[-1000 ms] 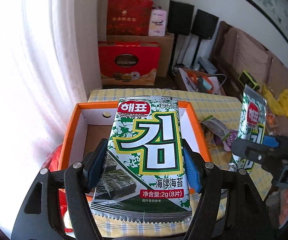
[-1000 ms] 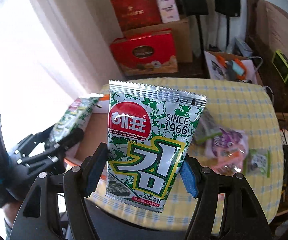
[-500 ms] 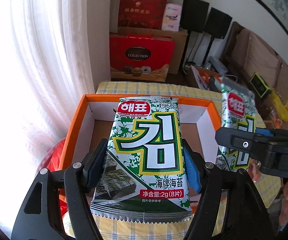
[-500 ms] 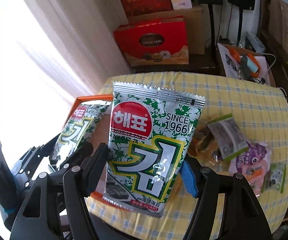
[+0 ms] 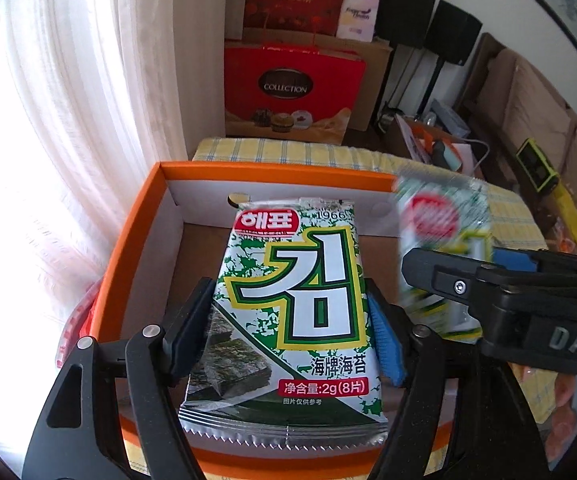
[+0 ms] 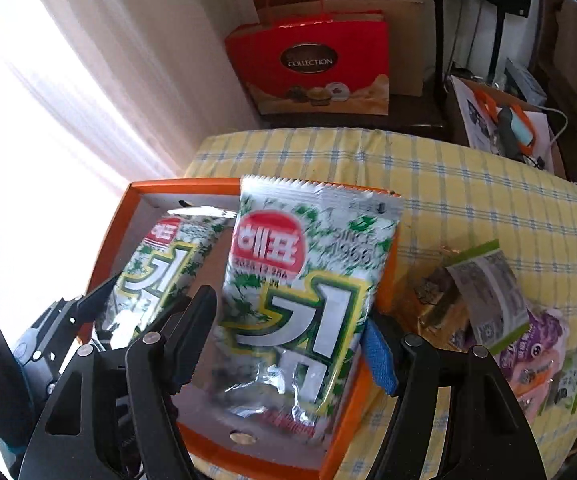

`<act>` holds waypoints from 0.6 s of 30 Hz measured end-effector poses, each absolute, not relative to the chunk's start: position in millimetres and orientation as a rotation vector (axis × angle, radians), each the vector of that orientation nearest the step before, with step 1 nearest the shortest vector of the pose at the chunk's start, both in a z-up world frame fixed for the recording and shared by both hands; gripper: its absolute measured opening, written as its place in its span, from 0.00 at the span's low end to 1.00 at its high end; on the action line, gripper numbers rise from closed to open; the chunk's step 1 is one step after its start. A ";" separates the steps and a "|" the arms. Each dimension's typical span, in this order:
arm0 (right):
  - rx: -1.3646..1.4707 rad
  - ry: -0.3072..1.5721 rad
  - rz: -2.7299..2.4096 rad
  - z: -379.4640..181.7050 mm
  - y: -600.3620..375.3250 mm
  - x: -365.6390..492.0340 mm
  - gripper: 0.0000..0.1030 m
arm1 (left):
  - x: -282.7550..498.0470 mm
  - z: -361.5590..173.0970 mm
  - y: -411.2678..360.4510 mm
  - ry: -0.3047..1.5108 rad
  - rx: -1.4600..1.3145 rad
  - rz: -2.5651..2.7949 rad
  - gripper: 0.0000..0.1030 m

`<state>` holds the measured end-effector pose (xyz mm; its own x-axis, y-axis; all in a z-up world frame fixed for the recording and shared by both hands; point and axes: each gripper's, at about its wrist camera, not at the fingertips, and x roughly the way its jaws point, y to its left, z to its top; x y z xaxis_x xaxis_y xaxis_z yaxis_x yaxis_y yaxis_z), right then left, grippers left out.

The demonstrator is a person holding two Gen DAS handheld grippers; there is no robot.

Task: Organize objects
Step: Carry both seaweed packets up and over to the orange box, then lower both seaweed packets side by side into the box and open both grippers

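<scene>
Both grippers, left (image 5: 288,332) and right (image 6: 288,340), gripped seaweed packets (image 5: 292,300) above the empty box (image 5: 128,240); other snacks (image 6: 488,312) remained at frame right.

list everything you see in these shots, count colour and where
green-and-white foil seaweed packets: 2, one in the left gripper, one in the right gripper, both over the box
orange cardboard box with white inner walls: 1, on the table's left side
yellow checked tablecloth: 1, covering the table
loose snack packets: several, green, purple, brown, on the cloth right of the box
red gift bag marked COLLECTION: 1, on the floor behind the table
white curtain: 1, far left
left gripper: black, shut on a packet
right gripper: black, shut on a packet
</scene>
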<state>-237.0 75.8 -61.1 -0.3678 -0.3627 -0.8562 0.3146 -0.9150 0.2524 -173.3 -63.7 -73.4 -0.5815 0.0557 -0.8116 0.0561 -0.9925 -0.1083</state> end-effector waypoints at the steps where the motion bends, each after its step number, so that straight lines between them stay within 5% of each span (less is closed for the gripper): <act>1: 1.457 -0.067 -2.304 -61.6 75.6 -237.0 0.72 | -174.5 -74.9 -63.4 0.191 1.448 -2.780 0.68; 11: 1.405 -0.106 -2.338 -40.0 93.8 -222.9 0.78 | -170.5 -79.8 -67.5 0.193 1.465 -2.768 0.73; 18: 1.366 -0.097 -2.411 -18.8 123.5 -208.3 0.80 | -162.0 -61.5 -73.0 0.238 1.423 -2.801 0.86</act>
<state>-208.3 123.5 -18.8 -0.4640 -0.3467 -0.8152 0.2802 -0.9304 0.2362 -162.0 -73.0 -61.5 -0.5921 0.0766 -0.8022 0.0597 -0.9886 -0.1384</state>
